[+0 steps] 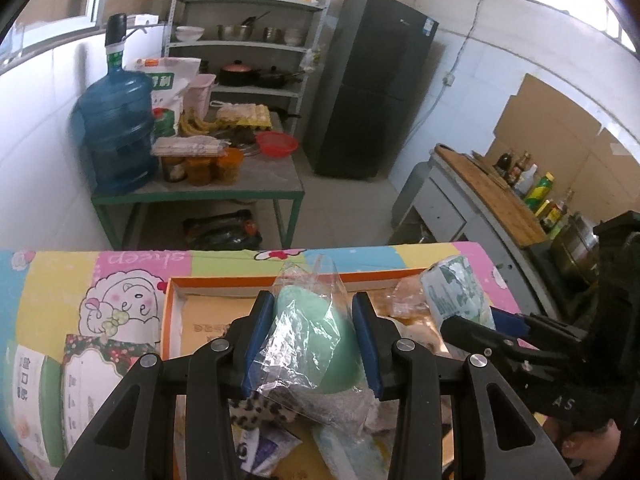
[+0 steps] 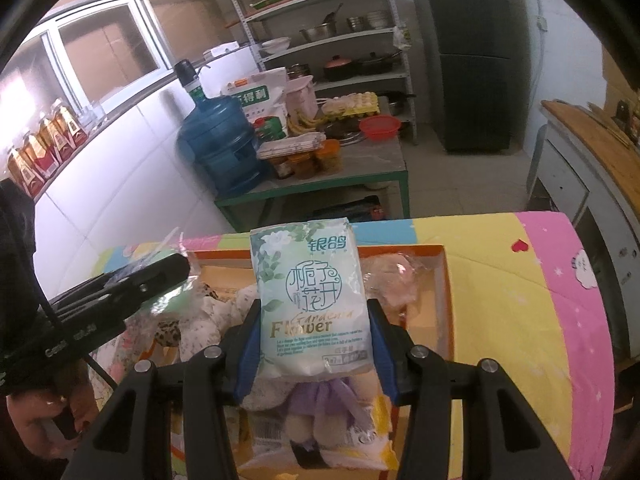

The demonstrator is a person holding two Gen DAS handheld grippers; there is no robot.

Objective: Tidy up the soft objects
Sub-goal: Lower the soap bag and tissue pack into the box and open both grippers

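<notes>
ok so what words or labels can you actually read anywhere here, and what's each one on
"Flower", with "银鸽" at the top: tissue pack held in the right claw. Its small print is too small to read.
"sheep", upside down: pink patch of the cartoon tablecloth.
"AS": body of the right claw, seen from the left camera.
"得利": white sack beside the water jug.
Fridge sticker and sauce bottle labels: too blurred.

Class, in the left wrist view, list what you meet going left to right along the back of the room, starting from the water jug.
Water jug → flour sack → bananas → egg tray → red basin → fridge → wooden board → sauce bottles.
</notes>
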